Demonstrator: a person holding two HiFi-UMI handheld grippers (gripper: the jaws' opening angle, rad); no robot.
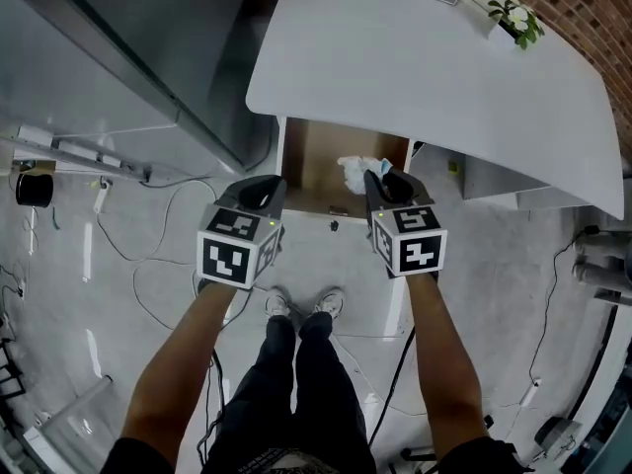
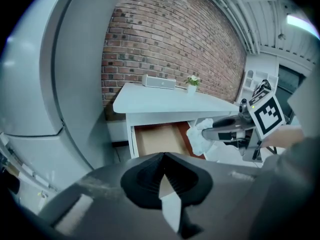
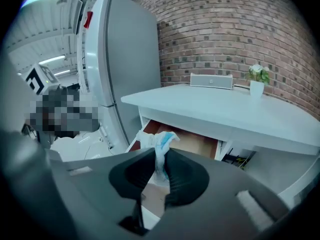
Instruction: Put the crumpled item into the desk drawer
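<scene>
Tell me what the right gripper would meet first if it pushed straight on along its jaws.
Most likely the inside of the open drawer: the right gripper, shut on the crumpled item, points at its wooden floor just under the desk top. Depth is unclear, so that is a guess.

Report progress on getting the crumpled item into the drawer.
Done: the drawer stands open. In hand: the right gripper pinches the crumpled item over it. Left: lower it in and release. The left gripper is shut and empty.
</scene>
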